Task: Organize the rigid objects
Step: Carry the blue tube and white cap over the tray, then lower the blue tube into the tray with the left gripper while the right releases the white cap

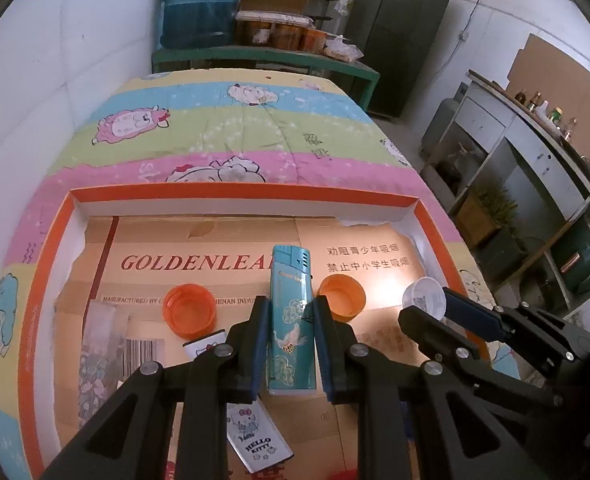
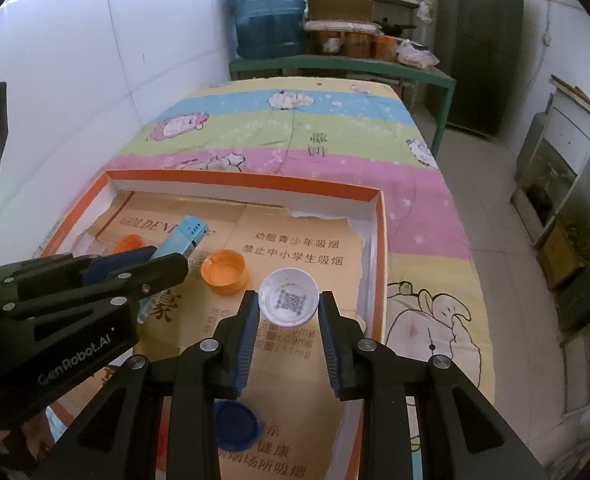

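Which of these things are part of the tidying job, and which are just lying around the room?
Job:
- teal lighter, held in the left gripper
- clear cap, held in the right gripper
- orange caps
- blue cap
- Hello Kitty lighter
- orange tray

Lying about:
- water jug
- refrigerator

Beyond my work area I see: a blue water jug (image 2: 269, 12) on a green bench (image 2: 343, 67); amber jars (image 2: 351, 42) beside it; a dark refrigerator (image 2: 481, 46); a striped cartoon bedsheet (image 1: 223, 136); bottles (image 1: 543, 110) on a grey shelf unit (image 1: 535, 168).
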### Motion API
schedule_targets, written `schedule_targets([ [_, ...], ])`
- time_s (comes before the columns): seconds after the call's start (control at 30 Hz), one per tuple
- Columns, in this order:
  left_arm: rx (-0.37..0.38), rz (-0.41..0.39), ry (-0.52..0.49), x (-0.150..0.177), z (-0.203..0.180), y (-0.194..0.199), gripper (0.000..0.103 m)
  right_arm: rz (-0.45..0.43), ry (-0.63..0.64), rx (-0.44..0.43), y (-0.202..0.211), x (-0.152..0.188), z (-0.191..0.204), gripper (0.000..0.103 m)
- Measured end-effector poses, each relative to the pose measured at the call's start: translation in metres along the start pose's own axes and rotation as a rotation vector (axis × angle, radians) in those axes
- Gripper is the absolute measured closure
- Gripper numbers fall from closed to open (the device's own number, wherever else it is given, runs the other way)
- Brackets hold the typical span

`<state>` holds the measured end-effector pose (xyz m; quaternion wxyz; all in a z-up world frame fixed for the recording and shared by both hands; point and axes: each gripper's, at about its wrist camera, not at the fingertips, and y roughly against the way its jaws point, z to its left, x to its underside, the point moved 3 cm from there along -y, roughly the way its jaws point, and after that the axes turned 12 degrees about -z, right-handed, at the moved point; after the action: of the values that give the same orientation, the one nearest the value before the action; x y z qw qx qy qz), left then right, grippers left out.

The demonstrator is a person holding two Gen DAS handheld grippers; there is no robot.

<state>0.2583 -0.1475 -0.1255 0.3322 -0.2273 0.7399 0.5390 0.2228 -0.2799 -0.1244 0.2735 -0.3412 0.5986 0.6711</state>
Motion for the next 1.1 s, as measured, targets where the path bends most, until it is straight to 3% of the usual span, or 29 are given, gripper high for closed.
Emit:
schedule_targets([
  [0.47, -0.003, 0.026, -0.009, 0.003, 0.000, -0.010, 0.081, 0.045, 0.013, -0.007, -0.015, 0.002, 0.000, 0.072],
  [1.1, 0.032, -0.040, 0.054, -0.003, 0.012, 0.006, 0.073, 0.069, 0.029, -0.006, -0.024, 0.007, 0.002, 0.072],
])
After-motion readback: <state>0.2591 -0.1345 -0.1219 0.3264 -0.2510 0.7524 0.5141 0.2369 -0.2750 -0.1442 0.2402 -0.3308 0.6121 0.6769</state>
